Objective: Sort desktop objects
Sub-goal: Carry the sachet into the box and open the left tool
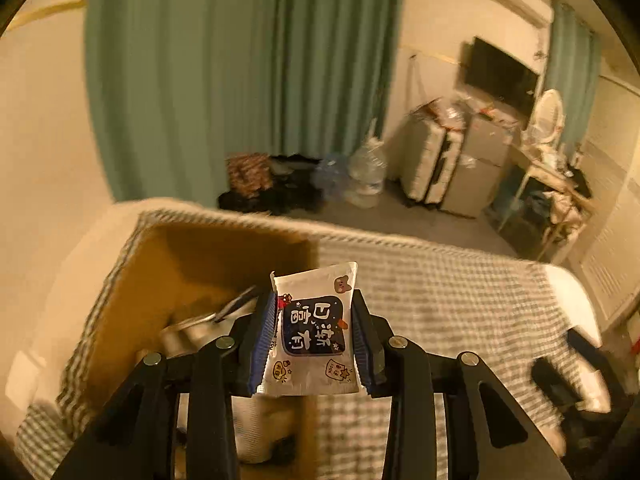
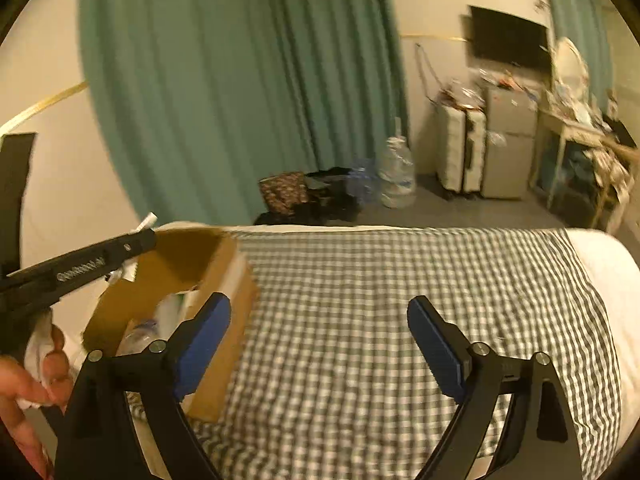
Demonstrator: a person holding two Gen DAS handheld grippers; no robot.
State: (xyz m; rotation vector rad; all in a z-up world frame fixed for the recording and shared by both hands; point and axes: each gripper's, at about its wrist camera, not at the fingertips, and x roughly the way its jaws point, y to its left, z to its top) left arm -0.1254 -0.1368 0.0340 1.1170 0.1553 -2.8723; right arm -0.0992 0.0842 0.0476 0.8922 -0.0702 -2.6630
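Observation:
My left gripper (image 1: 314, 304) is shut on a small white snack packet (image 1: 314, 332) with a dark blue label, held above the right edge of an open cardboard box (image 1: 160, 272). The box lies on a checkered cloth (image 1: 440, 300) and holds a metal object (image 1: 192, 330) and white items. In the right wrist view, my right gripper (image 2: 320, 312) is open and empty above the checkered cloth (image 2: 360, 300), to the right of the box (image 2: 224, 276). The left gripper's body (image 2: 80, 268) shows over the box, the packet's white edge (image 2: 146, 222) poking out.
The cloth covers a white mattress (image 2: 604, 272). Dark objects (image 1: 560, 384) lie at the cloth's right side. Beyond are a green curtain (image 1: 240, 80), water jugs (image 1: 366, 172), a suitcase (image 1: 428, 164), a small fridge (image 1: 476, 172) and a cluttered desk (image 1: 556, 176).

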